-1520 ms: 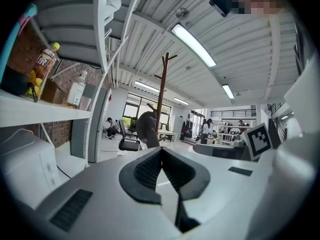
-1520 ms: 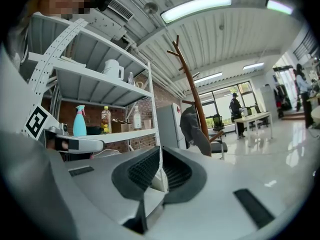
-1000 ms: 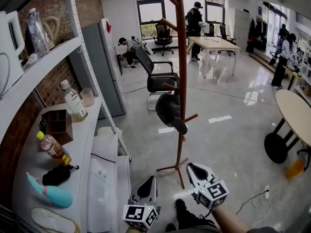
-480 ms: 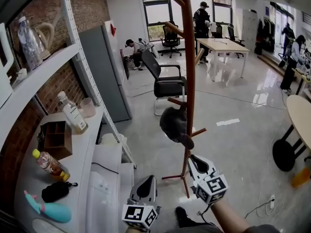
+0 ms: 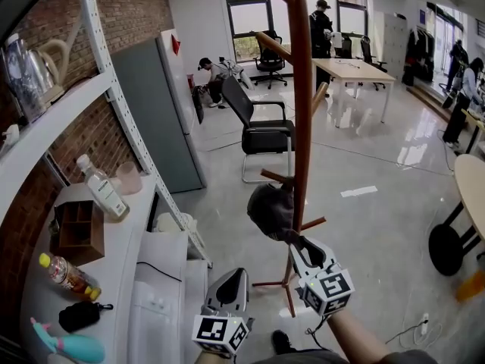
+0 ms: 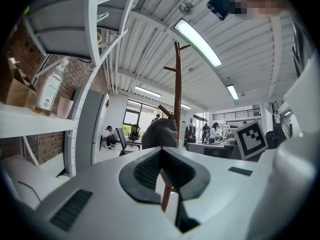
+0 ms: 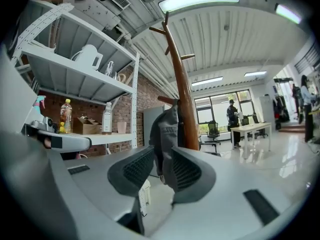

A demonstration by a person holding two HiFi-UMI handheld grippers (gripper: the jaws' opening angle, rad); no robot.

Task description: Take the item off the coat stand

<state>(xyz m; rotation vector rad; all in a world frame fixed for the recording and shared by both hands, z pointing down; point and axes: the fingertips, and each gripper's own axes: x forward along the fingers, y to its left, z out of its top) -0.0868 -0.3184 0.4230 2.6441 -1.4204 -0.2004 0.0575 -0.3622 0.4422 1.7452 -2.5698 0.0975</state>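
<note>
While the cap (image 5: 270,208) hangs low on the coat stand (image 5: 301,127), the right tool (image 5: 301,246) sits nearest, its jaws just opened with the cap's drooping edge between them. The left tool (image 5: 236,279), jaws slightly apart and empty, is farther from the stand.

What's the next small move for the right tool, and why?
Probably ease the right tool a little forward, then close. Its jaws have just been opening, and the dark cap hanging on the coat stand shows in the gap between them, but they do not press on it yet.
</note>
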